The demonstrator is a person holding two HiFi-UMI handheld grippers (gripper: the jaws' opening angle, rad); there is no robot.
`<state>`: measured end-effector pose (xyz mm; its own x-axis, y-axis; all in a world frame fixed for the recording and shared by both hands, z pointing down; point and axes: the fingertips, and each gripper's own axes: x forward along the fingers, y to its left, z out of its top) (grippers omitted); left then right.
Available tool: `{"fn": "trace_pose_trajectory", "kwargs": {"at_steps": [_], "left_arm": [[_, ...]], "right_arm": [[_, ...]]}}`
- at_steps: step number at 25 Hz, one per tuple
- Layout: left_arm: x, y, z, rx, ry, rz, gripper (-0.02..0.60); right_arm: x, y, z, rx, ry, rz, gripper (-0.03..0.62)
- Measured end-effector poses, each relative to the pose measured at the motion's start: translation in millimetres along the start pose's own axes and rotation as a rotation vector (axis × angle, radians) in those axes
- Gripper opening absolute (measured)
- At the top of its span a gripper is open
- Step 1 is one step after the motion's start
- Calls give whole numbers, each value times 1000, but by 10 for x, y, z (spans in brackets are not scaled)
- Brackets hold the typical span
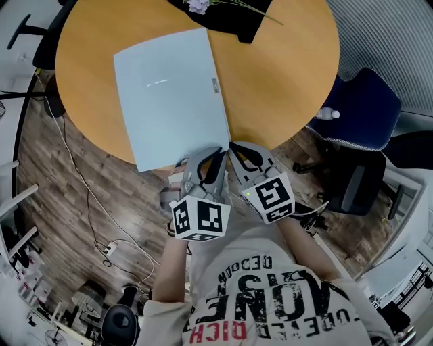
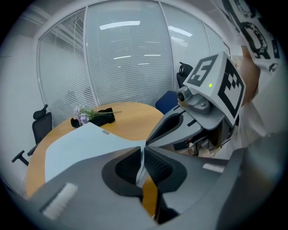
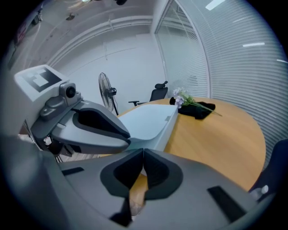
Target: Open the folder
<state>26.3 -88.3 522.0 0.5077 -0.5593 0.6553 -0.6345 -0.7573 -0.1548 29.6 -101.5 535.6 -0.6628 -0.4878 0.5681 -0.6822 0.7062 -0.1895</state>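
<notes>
A pale blue folder point(image 1: 169, 94) lies flat and closed on the round wooden table point(image 1: 284, 74), its near right corner at the table's edge. Both grippers meet at that corner. My left gripper point(image 1: 218, 153) is shut, and the left gripper view shows a thin pale leaf of the folder point(image 2: 76, 143) pinched between its pads point(image 2: 130, 164). My right gripper point(image 1: 233, 146) sits close beside it on the right, jaws together at the folder's corner point(image 3: 144, 121), with a pale sliver between its pads point(image 3: 153, 168). The corner itself is hidden by the jaws.
A black cloth with a sprig of flowers point(image 1: 223, 13) lies at the table's far side. A blue chair point(image 1: 362, 108) with a bottle point(image 1: 327, 114) and a black office chair point(image 1: 358, 182) stand to the right. Cables point(image 1: 111, 246) run over the wooden floor at left.
</notes>
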Motion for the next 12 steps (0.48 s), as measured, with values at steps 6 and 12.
{"fn": "trace_pose_trajectory", "kwargs": {"at_steps": [6, 12], "left_arm": [[-2, 1, 14, -4, -3, 10, 31], [-26, 11, 31, -8, -8, 21, 29]], "right_arm": [[-4, -10, -9, -5, -12, -21, 14], [-9, -6, -1, 14, -11, -20, 13]]}}
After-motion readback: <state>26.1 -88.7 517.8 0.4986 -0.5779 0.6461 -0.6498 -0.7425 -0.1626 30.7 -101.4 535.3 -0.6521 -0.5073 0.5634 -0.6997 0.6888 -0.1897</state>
